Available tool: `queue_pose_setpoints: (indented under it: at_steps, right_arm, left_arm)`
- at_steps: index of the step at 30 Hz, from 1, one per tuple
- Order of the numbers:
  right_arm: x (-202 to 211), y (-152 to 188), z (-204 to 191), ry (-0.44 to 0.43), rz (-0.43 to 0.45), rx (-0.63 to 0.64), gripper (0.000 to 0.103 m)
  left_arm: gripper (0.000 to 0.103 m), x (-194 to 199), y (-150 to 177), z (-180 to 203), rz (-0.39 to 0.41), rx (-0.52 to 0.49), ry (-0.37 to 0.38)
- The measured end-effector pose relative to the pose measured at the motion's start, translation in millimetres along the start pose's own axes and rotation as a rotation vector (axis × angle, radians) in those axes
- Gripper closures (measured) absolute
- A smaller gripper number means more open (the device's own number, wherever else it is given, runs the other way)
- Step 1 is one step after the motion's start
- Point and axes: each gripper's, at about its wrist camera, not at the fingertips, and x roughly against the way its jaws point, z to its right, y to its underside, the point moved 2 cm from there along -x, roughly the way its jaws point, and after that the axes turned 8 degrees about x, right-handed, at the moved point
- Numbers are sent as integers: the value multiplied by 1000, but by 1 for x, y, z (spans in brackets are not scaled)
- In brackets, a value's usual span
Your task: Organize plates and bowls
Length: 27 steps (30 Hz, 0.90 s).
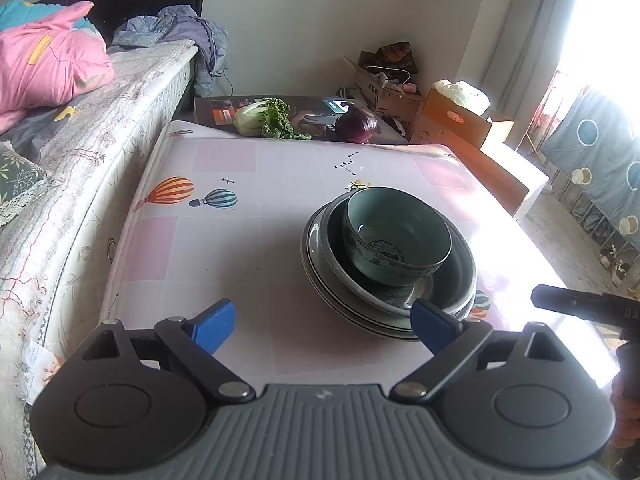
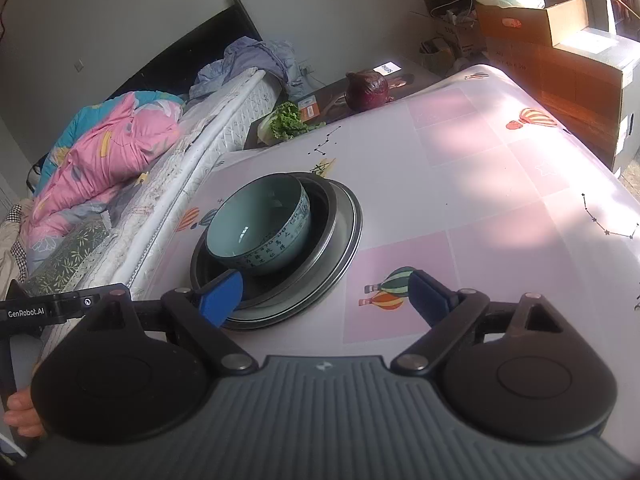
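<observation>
I see the teal bowl (image 1: 396, 236) nested in stacked plates (image 1: 320, 256) mid-frame on my balloon-print table (image 1: 224, 240), bed (image 1: 100, 152) at left, boxes (image 1: 460, 120) upper right. My left gripper (image 1: 324, 326) and right gripper (image 2: 324, 300) both gape wide, empty, tilted down, stack just beyond their fingertips.

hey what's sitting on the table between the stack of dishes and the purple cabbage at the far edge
Nothing stands there: between the stack and the purple cabbage is only bare printed tablecloth, in both wrist views.
</observation>
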Motion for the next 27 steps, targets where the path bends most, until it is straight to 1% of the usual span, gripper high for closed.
queue_pose_setpoints:
  at_steps: [2,5,7,9,11,14,18,27]
  right_arm:
    - [7,6,-3,13,6,1,11]
    - [12,10,-8,29,19,8,8]
    - [15,12,-15,32,30,21,3]
    - [17,13,-24,22,37,34,2]
    - [17,12,-31,8,36,43,2]
    - [17,13,-35,3,29,52,2]
    - [16,13,-32,11,22,38,2]
    - [17,10,-30,11,32,35,2]
  left_arm:
    - [1,6,4,2,20,-32,-33]
    - [0,12,8,7,40,-73,-48]
    - [0,15,9,10,48,-79,-41]
    - [0,17,9,12,52,-75,-28]
    - [0,19,11,13,54,-71,-9]
    - [0,17,12,14,48,-73,-2]
    - [0,13,12,14,34,-75,-8]
    - [0,13,11,14,34,-66,-2]
